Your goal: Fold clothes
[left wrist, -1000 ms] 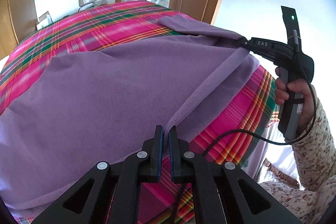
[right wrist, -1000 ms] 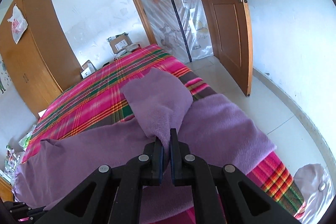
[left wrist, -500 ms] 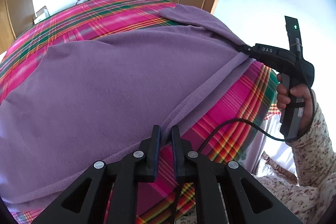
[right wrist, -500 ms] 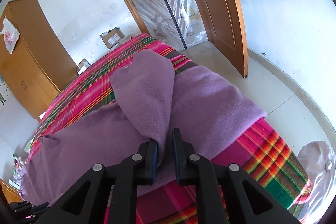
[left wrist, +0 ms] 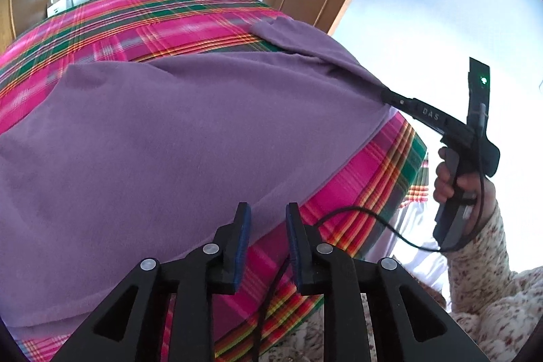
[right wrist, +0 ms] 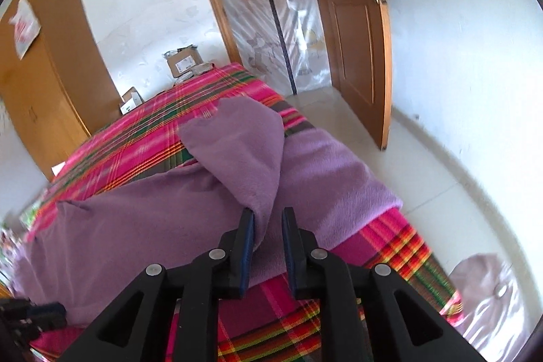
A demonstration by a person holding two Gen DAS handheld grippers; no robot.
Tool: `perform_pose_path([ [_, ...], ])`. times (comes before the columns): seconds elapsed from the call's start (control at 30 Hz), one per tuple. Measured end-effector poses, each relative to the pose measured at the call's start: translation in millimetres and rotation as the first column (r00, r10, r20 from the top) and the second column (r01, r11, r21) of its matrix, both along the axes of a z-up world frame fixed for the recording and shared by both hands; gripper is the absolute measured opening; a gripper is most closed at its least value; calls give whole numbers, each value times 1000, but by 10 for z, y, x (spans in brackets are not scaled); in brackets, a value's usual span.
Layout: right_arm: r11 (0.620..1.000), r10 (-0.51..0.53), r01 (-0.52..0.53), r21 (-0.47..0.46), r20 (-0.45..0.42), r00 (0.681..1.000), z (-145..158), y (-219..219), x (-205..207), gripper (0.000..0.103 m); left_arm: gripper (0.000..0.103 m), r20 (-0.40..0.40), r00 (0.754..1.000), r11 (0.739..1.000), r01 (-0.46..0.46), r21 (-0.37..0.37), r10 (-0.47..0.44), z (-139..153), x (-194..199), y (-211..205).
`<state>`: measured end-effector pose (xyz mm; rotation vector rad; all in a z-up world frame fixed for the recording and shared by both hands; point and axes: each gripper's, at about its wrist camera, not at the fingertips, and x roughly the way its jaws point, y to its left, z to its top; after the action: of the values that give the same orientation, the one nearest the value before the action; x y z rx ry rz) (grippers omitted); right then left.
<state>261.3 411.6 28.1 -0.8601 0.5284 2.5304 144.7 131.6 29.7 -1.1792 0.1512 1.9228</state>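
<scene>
- Garment (left wrist: 190, 138): purple fleece, spread over the near half of the bed (left wrist: 142, 19), its near hem along the bed's near edge; one flap (right wrist: 244, 151) lay doubled back on the garment towards the bed's far end.
- Left gripper (left wrist: 266, 219): jaws stood apart over the hem on the bed's near edge, nothing between them. One second earlier they were pinched together on that hem; half a second earlier they had begun to part.
- Right gripper (right wrist: 266, 223): jaws stood apart at the bed's near corner, a fold of the flap hanging loose between the pads, touching the left pad only. One second earlier they were closed on that fold.
- Hand (left wrist: 454, 175): held the right gripper's handle, off the bed's near corner.
- Change recorded: both tools let go of the cloth within the last second, and the garment settled onto the bed.
- Meaning for the task, as a judgement: one fold or one straightening pull had been laid down and released; the piece remained large and mostly flat, so more folds seemed due.
- Cardboard boxes (right wrist: 183, 63): beyond the bed's far end.
</scene>
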Motion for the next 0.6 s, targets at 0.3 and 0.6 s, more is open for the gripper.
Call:
perform_pose_path([
  [0.3,999,-11,14,-35,70,998,-185,128,19,22,22,30,1000,1000,4,14,-5,17,-90,121],
  [0.6,998,26,-33,52,133,991,-190,45,91,25,22,60,998,1000,8,28,-10,35,-181,242],
])
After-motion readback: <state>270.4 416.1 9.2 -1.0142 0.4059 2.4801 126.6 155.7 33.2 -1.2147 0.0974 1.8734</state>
